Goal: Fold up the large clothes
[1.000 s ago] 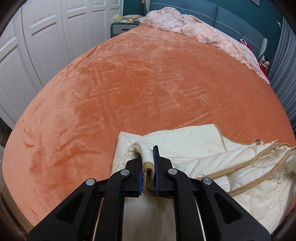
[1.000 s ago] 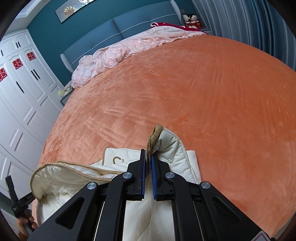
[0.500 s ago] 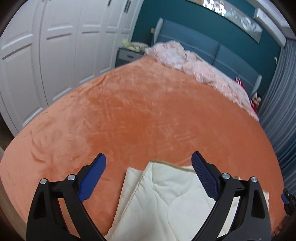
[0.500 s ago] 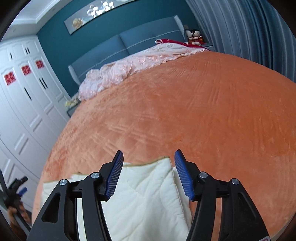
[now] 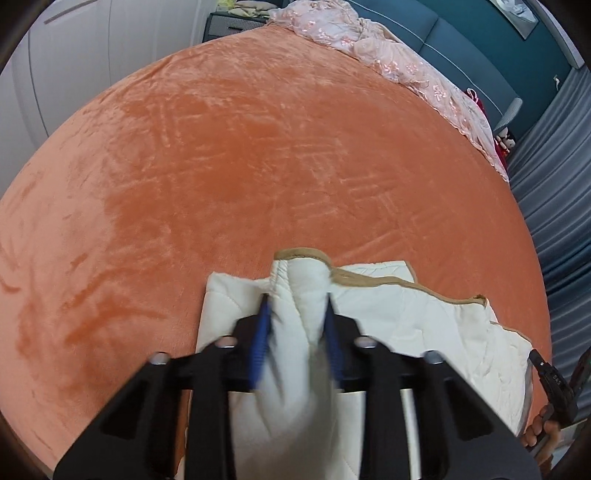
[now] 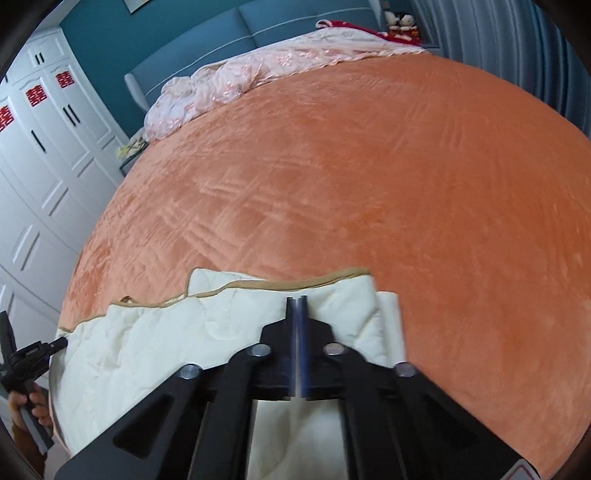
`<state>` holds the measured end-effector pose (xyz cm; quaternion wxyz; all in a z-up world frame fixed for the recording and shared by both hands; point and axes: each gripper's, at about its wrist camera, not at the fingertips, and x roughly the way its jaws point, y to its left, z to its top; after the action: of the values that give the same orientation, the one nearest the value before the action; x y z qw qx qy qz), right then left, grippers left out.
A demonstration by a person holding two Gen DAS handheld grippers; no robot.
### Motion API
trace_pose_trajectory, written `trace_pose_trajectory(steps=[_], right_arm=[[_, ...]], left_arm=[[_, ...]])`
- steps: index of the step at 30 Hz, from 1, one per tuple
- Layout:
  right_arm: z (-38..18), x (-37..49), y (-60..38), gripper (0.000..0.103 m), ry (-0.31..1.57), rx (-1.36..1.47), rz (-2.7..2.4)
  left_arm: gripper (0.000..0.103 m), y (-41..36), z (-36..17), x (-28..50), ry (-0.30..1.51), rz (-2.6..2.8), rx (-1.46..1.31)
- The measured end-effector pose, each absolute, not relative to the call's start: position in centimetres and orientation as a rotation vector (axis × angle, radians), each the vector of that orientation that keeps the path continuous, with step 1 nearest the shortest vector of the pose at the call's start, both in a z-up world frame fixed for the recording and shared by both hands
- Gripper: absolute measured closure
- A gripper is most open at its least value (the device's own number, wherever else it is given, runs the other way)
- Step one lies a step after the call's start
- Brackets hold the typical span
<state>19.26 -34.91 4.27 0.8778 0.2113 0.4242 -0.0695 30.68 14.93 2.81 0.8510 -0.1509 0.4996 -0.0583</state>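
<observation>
A cream quilted garment with tan trim point(image 5: 399, 314) lies folded on the near edge of an orange bed point(image 5: 258, 155). In the left wrist view my left gripper point(image 5: 297, 306) is closing around a bunched fold of the garment near its left end; the jaws are blurred and a thick wad of cloth fills the gap. In the right wrist view the garment point(image 6: 166, 339) spreads to the left, and my right gripper point(image 6: 296, 301) has its jaws together over the garment's right end, just behind the tan hem; no cloth shows between them.
A pink embroidered quilt point(image 6: 236, 81) lies bunched at the blue headboard point(image 6: 295, 26). White wardrobe doors point(image 6: 40, 147) stand on the left side, grey curtains point(image 5: 554, 206) on the right. The orange bedspread point(image 6: 369, 166) stretches beyond the garment.
One second ago both grippers held garment edges; half a second ago both were open above it. Now both have dropped back onto the garment and their jaws have closed in.
</observation>
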Motion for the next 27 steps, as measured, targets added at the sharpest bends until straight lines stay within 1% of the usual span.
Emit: trace_pose_trajectory(steps=[2,5,8,9,10,11,12,13,20,21,22,23,27], right_arm=[[5.5,19.5,-34.7,0.103,0.822,0.416,-0.159],[7.3,20.2,-35.2,0.103,0.752,0.446,-0.178],[7.7,20.6,-36.1,0.103,0.758,0.441,-0.224],[7.7,20.6,-36.5,0.098,0.769,0.445,-0.228],[7.5,20.4,-36.8,0.085,0.784,0.453,-0.228],[7.1,20.0,-37.2,0.076,0.798,0.459,-0.237],[6.7,19.5,-37.5,0.057,0.804,0.462,-0.242],[6.4,19.0,-37.8,0.052,0.806,0.459,-0.248],[2.9,19.4,-38.0,0.052,0.942,0.507,-0.185],[2.5,19.7,-37.7,0.065,0.954,0.504,-0.176],[2.5,20.0,-37.4,0.090,0.954,0.498,-0.159],[2.7,20.2,-37.2,0.093,0.950,0.501,-0.146],[5.6,20.4,-36.7,0.095,0.814,0.516,-0.137]], left_arm=[[0.090,14.5,3.6,30.8,1.021,-0.123,-0.296],[0.091,14.1,4.5,31.2,0.972,-0.102,-0.276],[0.091,14.0,4.6,31.8,0.965,-0.086,-0.276],[0.091,13.9,4.4,31.8,0.970,-0.081,-0.269],[0.091,13.8,4.2,31.8,0.973,-0.076,-0.259],[0.091,13.9,4.0,31.8,0.975,-0.074,-0.253],[0.091,14.0,3.9,31.8,0.976,-0.074,-0.251],[0.091,14.2,3.7,31.8,0.979,-0.073,-0.253],[0.091,14.1,2.7,31.9,0.994,-0.046,-0.254],[0.091,14.1,2.8,31.9,0.993,-0.045,-0.255],[0.092,14.1,2.9,31.9,0.989,-0.044,-0.258],[0.092,14.2,3.2,31.8,0.981,-0.042,-0.260],[0.093,14.4,5.1,31.9,0.922,-0.047,-0.262]])
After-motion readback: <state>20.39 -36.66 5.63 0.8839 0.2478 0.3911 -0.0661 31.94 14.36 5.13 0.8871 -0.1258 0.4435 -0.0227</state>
